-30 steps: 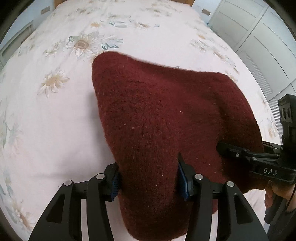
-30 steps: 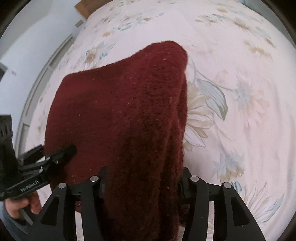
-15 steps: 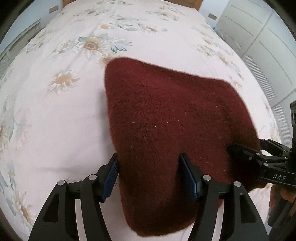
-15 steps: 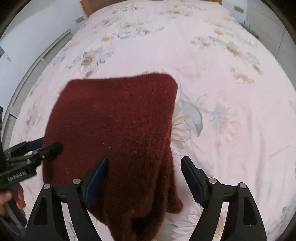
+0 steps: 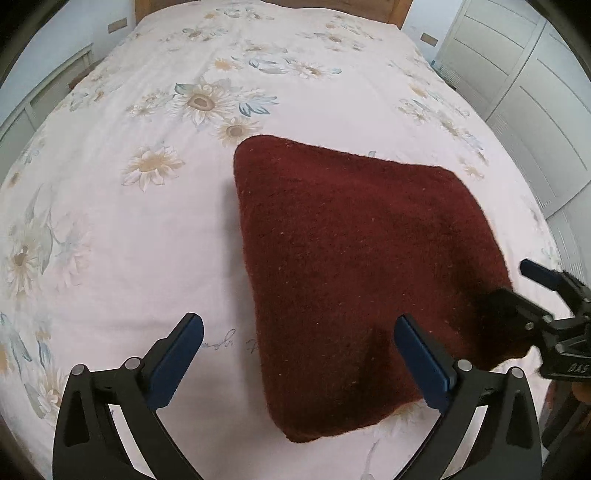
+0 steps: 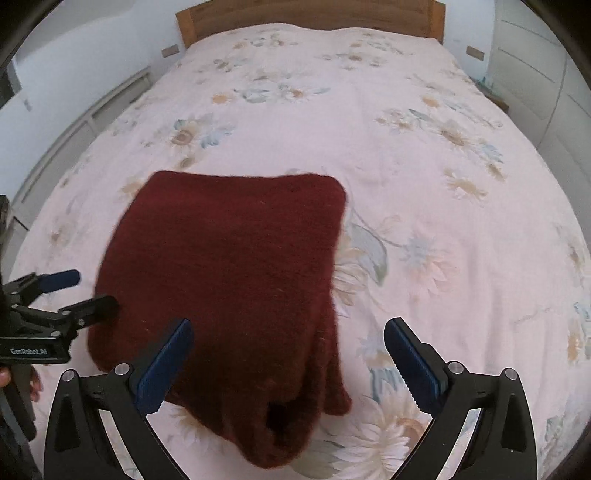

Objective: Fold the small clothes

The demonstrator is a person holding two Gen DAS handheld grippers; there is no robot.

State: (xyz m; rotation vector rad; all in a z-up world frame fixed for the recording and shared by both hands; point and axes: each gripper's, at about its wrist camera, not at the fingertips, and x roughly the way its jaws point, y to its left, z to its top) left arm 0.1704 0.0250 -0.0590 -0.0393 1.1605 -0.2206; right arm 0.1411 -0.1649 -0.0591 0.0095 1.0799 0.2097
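Dark red knitted garment (image 5: 354, 280) lay folded into a thick, roughly four-sided bundle on the bed (image 5: 147, 229), on the pale pink floral bedspread, at the near end of the mattress, far from the wooden headboard (image 6: 306, 14). Left tool (image 5: 299, 354) was released: its jaws had just been opening and stood wide, blue pads (image 5: 177, 358) clear of the fabric. The left pad sat over bare sheet left of the garment, the right pad over the garment's near part, and the near left corner of the bundle showed between them (no pinch, nothing lifted). Right tool (image 6: 288, 362) was likewise released, jaws just opened wide. Its left pad was over the garment's near edge and its right pad over the floral sheet to the right, with the bunched near right corner of the garment lying loose between them. In the right wrist view that corner looked lumpier, with thick folds sagging toward the camera and a dark gap in the near fold; the far edge was straight with rounded corners. In the left wrist view the right tool appeared at the right edge beside the garment's right side, jaws spread. In the right wrist view the left tool appeared at the left edge, one finger tip at the garment's left border (contact unclear). Part of a hand (image 6: 22, 384) showed under it. White cabinet doors (image 5: 535, 110) stood right of the bed.
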